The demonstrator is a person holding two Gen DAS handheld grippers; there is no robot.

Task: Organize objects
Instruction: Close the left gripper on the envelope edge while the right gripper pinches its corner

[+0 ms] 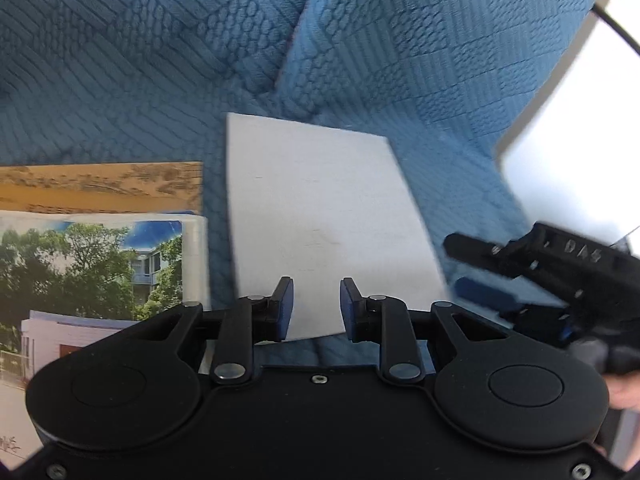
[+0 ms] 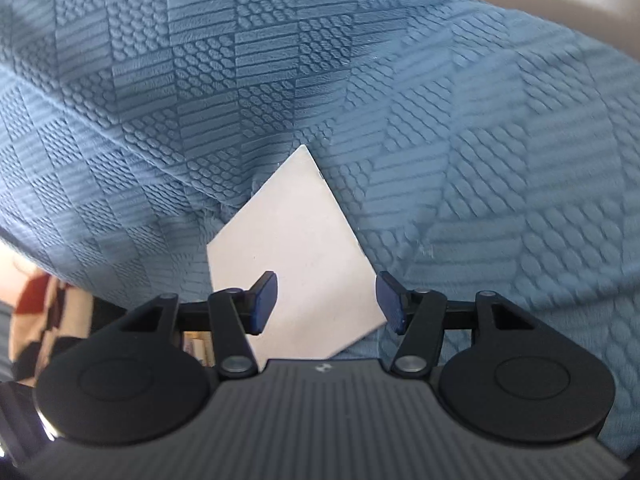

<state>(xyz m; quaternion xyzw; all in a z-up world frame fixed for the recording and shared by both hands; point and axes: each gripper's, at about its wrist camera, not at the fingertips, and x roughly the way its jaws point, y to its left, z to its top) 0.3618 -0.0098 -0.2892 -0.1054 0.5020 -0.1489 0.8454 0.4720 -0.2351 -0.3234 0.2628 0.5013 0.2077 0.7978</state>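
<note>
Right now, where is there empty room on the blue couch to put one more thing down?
The widest bare patch is the blue cover behind the tan book and left of the white card. A thin strip also runs between the card and the tree-picture book. Right of the card is crowded: the right gripper sits there.

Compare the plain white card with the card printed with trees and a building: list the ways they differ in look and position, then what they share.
The white card is blank; the photo card shows trees, sky and a building. The white card lies skewed, directly ahead of the left gripper; the photo card sits squarer, off to that gripper's left, overlapping a tan printed sheet. Both are flat rectangles resting on the blue textured fabric.
</note>
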